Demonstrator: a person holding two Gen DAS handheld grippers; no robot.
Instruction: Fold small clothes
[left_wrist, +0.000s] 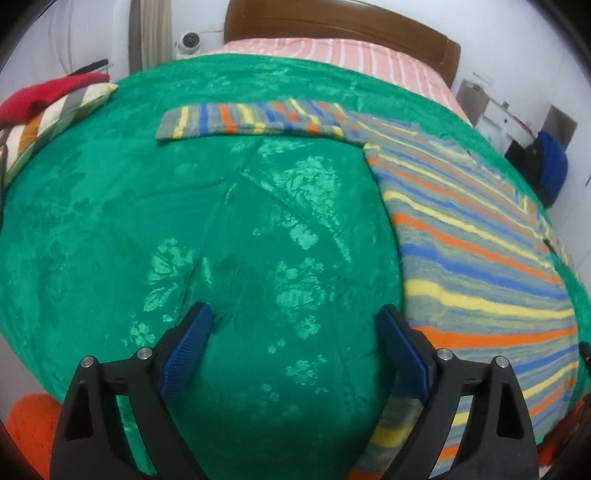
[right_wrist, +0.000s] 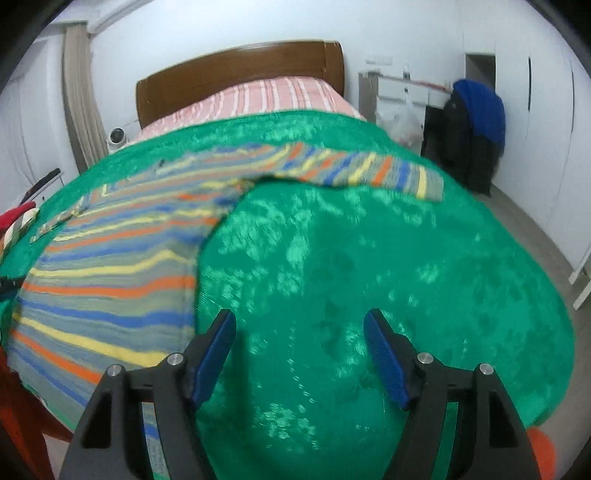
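— Sweater (left_wrist: 476, 258) placement first: where is the striped garment found?

— It is spread flat on the green blanket (left_wrist: 221, 229) that covers the bed. One sleeve (left_wrist: 255, 120) is stretched out sideways in the left wrist view, the other sleeve (right_wrist: 369, 171) likewise in the right wrist view, so no fold is judged to have been made yet.

— And how are the jaws held?

— Both pairs are spread wide and nothing is gripped. The left gripper (left_wrist: 295, 325) is held over bare blanket just beside the sweater's edge; the right gripper (right_wrist: 299, 328) is held over blanket on the garment's other side.

— Which step is taken to be in hand, then?

— The approach before the first fold, it is judged. A sleeve cuff or a side hem would need to be reached, the jaws closed on a single layer of knit without the blanket being pinched, and the cloth carried across the body.
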